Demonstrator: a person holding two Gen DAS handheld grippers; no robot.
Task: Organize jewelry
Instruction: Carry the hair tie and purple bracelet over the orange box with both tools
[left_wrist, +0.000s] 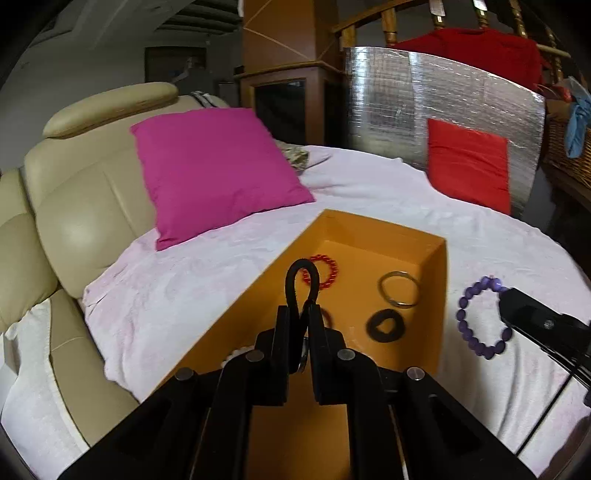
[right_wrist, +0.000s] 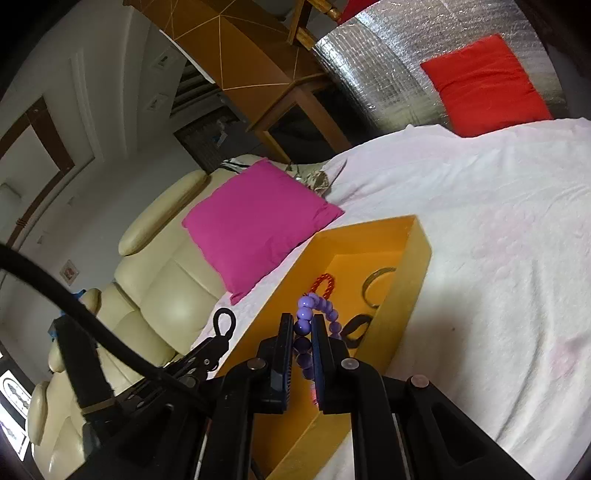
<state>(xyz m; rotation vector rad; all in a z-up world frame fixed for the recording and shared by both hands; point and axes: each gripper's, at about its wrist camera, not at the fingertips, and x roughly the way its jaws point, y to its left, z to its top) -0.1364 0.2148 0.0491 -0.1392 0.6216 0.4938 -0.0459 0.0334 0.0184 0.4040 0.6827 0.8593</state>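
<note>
Low in the frame, the left gripper (left_wrist: 298, 314) pinches a soft black loop (left_wrist: 302, 280) above the orange box (left_wrist: 441, 280). The right gripper (right_wrist: 303, 332) clamps the purple bead bracelet (right_wrist: 312, 325), probably light, slippery; grip between beads.

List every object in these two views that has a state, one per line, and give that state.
Left gripper: shut on black loop, over the box.
Right gripper: shut on purple bracelet.
Box: open, on the blanket.
Red bracelet: lying in box.
Metal bangle: lying in box.
Black band: lying in box.
</note>
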